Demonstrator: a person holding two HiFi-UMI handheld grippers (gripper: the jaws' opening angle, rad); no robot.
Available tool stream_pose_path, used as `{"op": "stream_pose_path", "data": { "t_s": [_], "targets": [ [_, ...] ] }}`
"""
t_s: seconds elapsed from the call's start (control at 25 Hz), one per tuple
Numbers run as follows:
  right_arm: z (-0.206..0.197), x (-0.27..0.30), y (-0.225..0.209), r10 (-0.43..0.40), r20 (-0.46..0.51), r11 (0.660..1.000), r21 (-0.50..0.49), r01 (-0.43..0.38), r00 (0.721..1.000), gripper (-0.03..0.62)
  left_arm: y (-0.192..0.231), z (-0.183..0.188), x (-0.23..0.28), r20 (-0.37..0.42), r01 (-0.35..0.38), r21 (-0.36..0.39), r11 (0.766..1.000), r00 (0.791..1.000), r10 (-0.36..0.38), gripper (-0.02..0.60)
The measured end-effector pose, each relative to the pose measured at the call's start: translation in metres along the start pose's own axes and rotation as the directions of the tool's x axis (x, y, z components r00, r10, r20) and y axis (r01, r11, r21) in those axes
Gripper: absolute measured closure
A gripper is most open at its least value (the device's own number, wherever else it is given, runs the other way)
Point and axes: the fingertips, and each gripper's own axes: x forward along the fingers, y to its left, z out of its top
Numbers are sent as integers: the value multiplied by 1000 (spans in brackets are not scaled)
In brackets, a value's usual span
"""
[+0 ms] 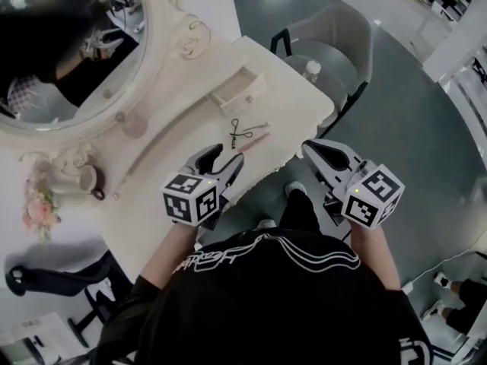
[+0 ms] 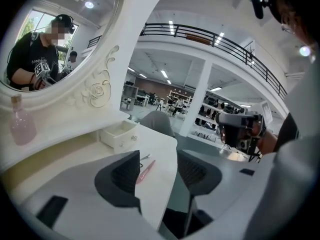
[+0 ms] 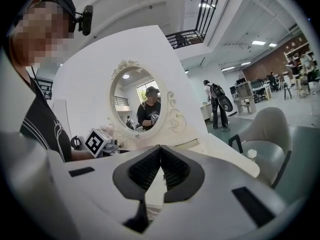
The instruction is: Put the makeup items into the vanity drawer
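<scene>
1. The left gripper (image 1: 230, 157) hovers over the near edge of the cream-white vanity table (image 1: 298, 106). Its jaws stand wide apart with nothing between the pads. In the left gripper view (image 2: 160, 173) the gap shows only the tabletop and the floor beyond it.
2. The right gripper (image 1: 309, 147) is held off the table's corner, above the grey floor, with its jaws brought together at the tips and empty. The right gripper view (image 3: 160, 153) shows the two ribbed pads meeting in a point.
3. Two makeup items lie loose on the tabletop, just ahead of the left gripper:
   - a slim pink makeup pencil (image 1: 256, 142), lying at a slant near the table's front edge
   - a thin metal eyelash curler (image 1: 240, 131) just beside it, on the mirror side
4. The small cream drawer (image 1: 237, 91) with two knobs stands pulled open on the raised back ledge of the vanity, a little beyond the two items. What it holds cannot be made out.
5. In the left gripper view the pencil (image 2: 145, 171) shows next to the left jaw, with the drawer (image 2: 119, 134) farther back.
6. The oval mirror in its carved white frame (image 1: 163, 44) rises behind the ledge, and a pale pink bottle (image 1: 134, 124) stands at its foot.
7. A grey shell chair (image 1: 338, 40) sits past the table's far end — well apart from both grippers.
</scene>
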Motion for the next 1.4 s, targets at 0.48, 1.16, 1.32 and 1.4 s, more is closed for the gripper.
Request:
{"op": "stream_pose_path", "data": {
  "t_s": [0.48,1.16,1.32,1.4],
  "targets": [
    [17,49,-57,125,-97,992,-9,-127,987,568,54,-29,57,-108,-176,-82,981,980,166,354],
    [21,84,-120,221,-201,975,16,-222,954,568,102,-87,106,-284,-366,-170,915,908,310,388],
    [20,92,-130,245,-225,969,22,-246,943,568,105,-89,105,-284,-394,-199,897,899,332,431],
    [20,96,-134,259,-234,965,26,-260,937,568,106,-89,105,-281,-405,-207,891,896,343,464]
  ]
}}
